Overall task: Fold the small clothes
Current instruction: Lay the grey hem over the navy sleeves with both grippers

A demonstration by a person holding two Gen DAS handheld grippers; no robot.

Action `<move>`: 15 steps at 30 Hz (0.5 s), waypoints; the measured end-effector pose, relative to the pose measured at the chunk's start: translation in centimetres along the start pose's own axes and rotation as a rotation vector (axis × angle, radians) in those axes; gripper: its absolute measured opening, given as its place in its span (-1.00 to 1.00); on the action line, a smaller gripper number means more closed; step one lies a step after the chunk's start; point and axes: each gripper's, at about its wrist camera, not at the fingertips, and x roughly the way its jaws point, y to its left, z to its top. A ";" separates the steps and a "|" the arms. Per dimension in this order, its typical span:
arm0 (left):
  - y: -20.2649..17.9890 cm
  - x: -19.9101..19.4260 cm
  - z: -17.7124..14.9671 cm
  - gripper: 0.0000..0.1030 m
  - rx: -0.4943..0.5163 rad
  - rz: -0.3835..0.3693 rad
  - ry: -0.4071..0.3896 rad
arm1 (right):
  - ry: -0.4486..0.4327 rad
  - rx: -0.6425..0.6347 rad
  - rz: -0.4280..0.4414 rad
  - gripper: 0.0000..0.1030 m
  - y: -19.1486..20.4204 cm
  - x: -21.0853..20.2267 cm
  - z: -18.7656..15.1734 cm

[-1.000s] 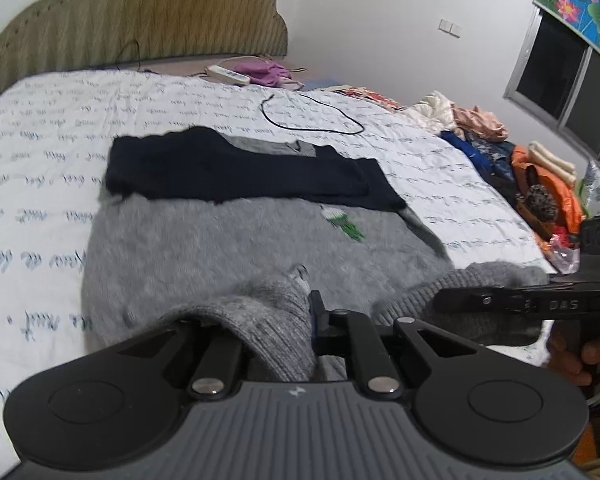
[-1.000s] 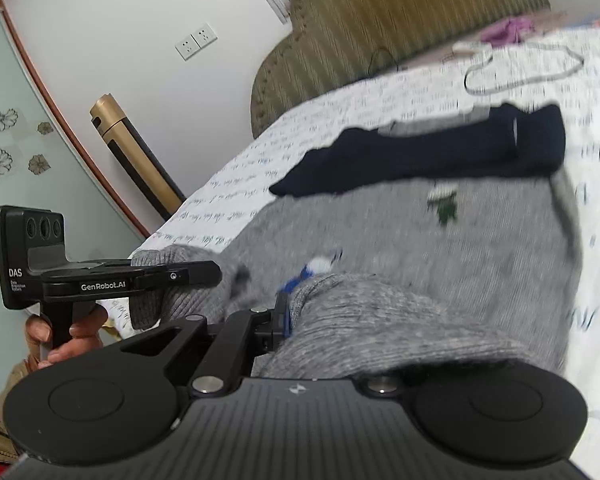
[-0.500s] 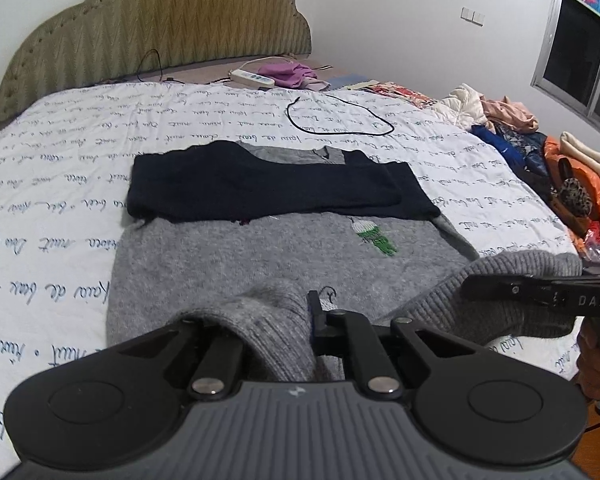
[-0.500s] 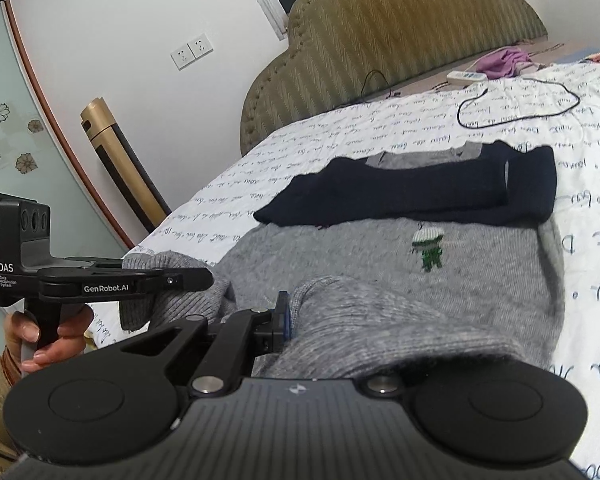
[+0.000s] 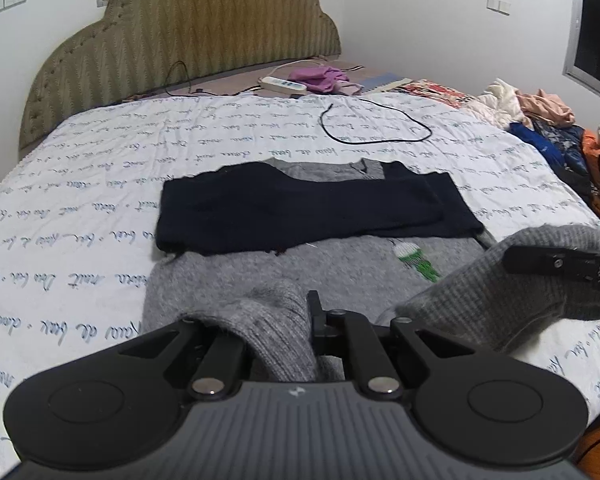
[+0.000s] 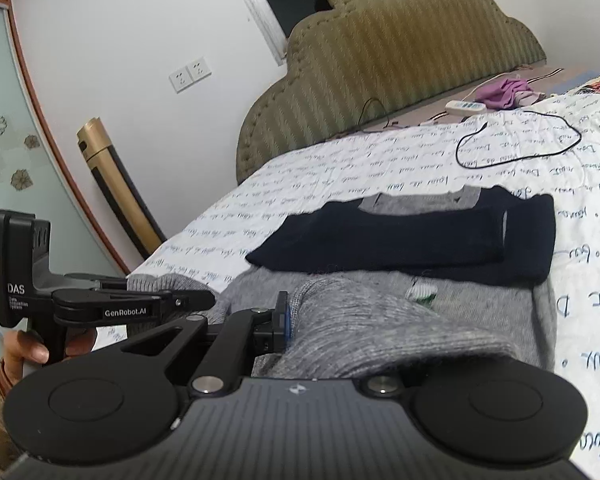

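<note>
Left claw: the left gripper (image 5: 312,320) is clamped on the near hem of the grey sweater (image 5: 340,268), its jaws closed with ribbed knit bunched between them.
Right claw: the right gripper (image 6: 286,316) is likewise closed on the sweater's hem, the knit draped over its right finger and hiding it; a blue pad shows on the left finger.
Change – grippers: against a second ago both grippers sit higher and further in over the bed, and the hem has come up off the quilt with them, forming two raised humps of cloth.
Change – view: the left camera has tipped so that more of the headboard (image 5: 188,36) and wall shows than before; the sweater's body and dark sleeves lie as they did.
Task's thing: the sweater lies flat on the white quilt (image 5: 80,184) with its collar towards the headboard – the two navy sleeves (image 5: 312,208) folded across its chest, a small green and white motif (image 5: 416,260) just below them.
Hands: one hand (image 6: 24,348) shows, gripping the left gripper's handle in the right view.
Count – grippers: two.
Count – sweaters on the quilt: one.
Count – cables on the quilt: one black cable (image 5: 376,128), looped, beyond the sweater.
Count – power strips: one white power strip (image 5: 282,85) by the headboard, beside a purple cloth (image 5: 320,78).
Count – wall sockets: two, side by side (image 6: 190,75).
Far side: a heap of clothes (image 5: 548,120) at the bed's right edge.
</note>
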 end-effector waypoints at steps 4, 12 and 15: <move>0.3 0.5 1.0 -0.84 0.003 0.022 -0.002 | -0.021 0.009 -0.013 -0.76 -0.6 0.4 0.7; 0.5 1.6 2.8 -0.84 0.030 0.073 -0.009 | -0.073 0.065 -0.038 -0.76 -2.7 1.4 1.7; 0.7 2.0 3.3 -0.84 0.035 0.082 -0.009 | -0.084 0.077 -0.040 -0.76 -3.3 1.8 2.1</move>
